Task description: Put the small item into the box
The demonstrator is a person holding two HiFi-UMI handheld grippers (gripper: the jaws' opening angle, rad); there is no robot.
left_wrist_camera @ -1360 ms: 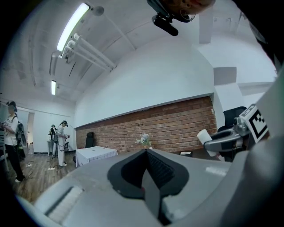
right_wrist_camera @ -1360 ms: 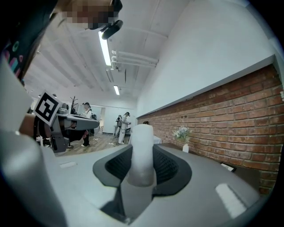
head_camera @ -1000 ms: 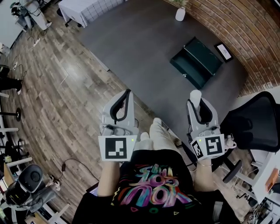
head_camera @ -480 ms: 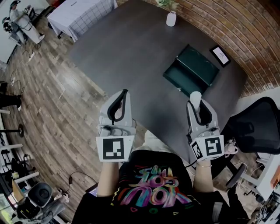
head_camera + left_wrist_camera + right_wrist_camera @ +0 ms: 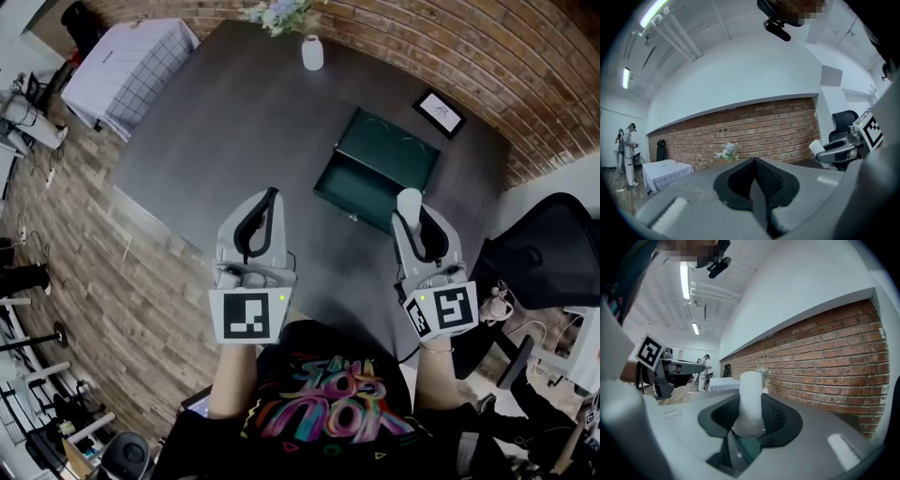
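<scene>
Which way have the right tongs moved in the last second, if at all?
Yes. The right tongs moved forward, toward the green box; their white item now sits by its near edge.

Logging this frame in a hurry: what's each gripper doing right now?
Left gripper: closed, nothing between its fingers.
Right gripper: closed on the small white cylinder.

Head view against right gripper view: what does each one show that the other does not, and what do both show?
Only the head view shows the picture frame and the black office chair. Only the right gripper view shows the ceiling lights. Both show the right gripper shut on the white cylinder, the left gripper, the vase and the brick wall.
</scene>
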